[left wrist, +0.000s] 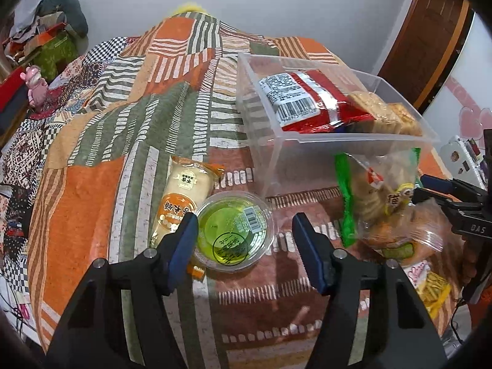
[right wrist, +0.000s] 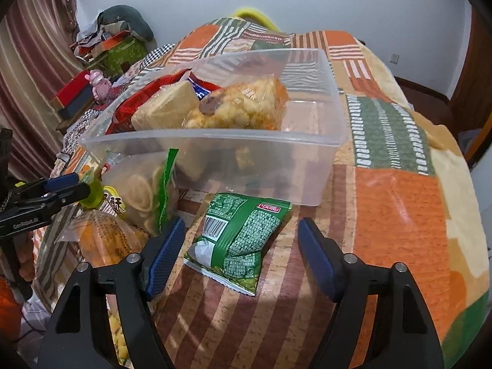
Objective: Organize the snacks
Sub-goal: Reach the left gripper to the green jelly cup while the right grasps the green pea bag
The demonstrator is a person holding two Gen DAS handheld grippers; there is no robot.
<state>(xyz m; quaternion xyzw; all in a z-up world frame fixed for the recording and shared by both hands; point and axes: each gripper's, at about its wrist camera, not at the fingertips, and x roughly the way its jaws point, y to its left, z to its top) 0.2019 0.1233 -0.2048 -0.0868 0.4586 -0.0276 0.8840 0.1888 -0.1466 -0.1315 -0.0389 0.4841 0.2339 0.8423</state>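
A clear plastic bin (left wrist: 338, 140) (right wrist: 215, 141) stands on the patchwork cloth and holds a red packet (left wrist: 307, 101), a pale cracker pack (right wrist: 167, 109) and a bag of golden puffs (right wrist: 243, 107). My left gripper (left wrist: 244, 233) is open above a green jelly cup (left wrist: 233, 230), beside an orange-and-cream snack pack (left wrist: 184, 196). My right gripper (right wrist: 241, 236) is open over a green packet (right wrist: 236, 240) lying in front of the bin. A clear bag with a green strip (left wrist: 372, 196) (right wrist: 147, 193) leans on the bin.
An orange snack bag (right wrist: 104, 240) (left wrist: 409, 230) and a yellow snack bag (left wrist: 433, 292) lie near the table's front edge. A pink toy (left wrist: 35, 84) and cluttered boxes (right wrist: 107, 49) sit at the far left. A brown door (left wrist: 430, 46) is at the right.
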